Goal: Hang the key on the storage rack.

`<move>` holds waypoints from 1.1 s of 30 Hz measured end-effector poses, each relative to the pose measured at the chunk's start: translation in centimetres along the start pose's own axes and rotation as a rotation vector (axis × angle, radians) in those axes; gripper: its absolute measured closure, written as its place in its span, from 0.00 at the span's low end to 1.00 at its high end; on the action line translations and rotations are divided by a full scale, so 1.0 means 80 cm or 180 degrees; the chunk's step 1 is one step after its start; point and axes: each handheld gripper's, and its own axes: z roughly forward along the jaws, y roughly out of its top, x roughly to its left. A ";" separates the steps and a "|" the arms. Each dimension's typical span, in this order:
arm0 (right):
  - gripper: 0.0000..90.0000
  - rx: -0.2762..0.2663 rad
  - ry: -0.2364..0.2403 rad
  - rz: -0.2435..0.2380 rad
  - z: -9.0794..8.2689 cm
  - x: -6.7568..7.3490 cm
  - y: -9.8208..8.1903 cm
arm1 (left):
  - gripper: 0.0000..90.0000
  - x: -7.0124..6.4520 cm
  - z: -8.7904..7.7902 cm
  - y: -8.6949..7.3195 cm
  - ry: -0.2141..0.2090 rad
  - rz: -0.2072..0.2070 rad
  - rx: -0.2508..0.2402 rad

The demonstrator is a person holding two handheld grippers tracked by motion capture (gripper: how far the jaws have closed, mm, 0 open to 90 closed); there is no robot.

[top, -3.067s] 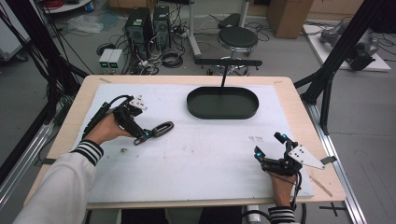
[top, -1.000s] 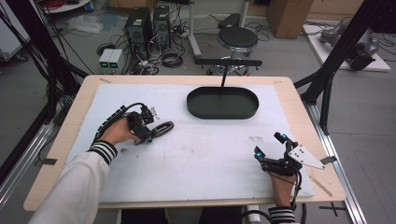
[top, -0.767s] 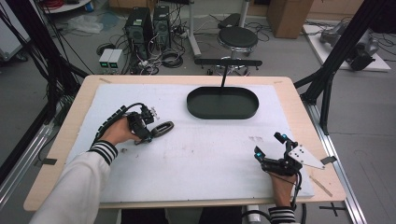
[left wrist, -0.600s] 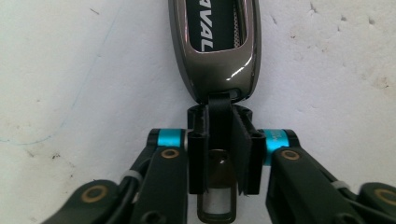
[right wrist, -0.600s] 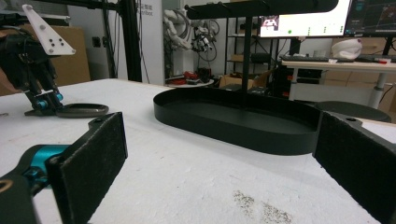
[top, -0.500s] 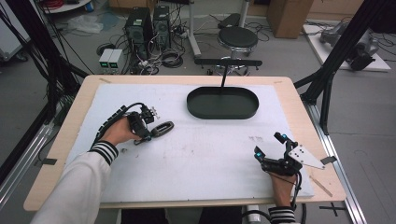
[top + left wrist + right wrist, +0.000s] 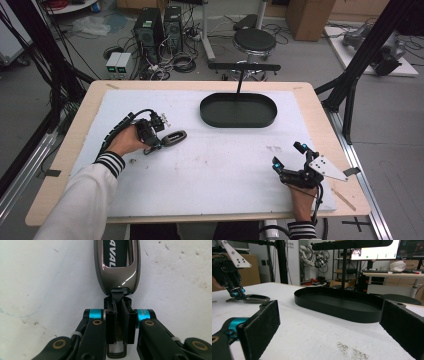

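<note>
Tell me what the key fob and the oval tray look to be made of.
Key fob: likely plastic with a glossy gunmetal, chrome-like finish; it shows sharp mirror highlights, and its inset panel is shiny black. Oval tray: matte black, thin-walled, metal or plastic; the dull, glare-free surface leaves it open.

L gripper (image 7: 159, 141) moved up-right from left-centre of frame, jaws just closed on key fob's (image 7: 173, 137) tab

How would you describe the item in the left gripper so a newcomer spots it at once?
On the white mat, look left of the black oval tray. There the left gripper, its jaws just closed, pinches the narrow end tab of a car key fob. It is small, glossy dark grey metal with a black lettered face, unlike the large matte tray.
</note>
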 end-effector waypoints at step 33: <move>0.02 0.0297 0.0391 -0.0044 0.026 -0.002 0.047 | 0.94 -0.022 -0.074 -0.005 -0.0385 0.0383 -0.1204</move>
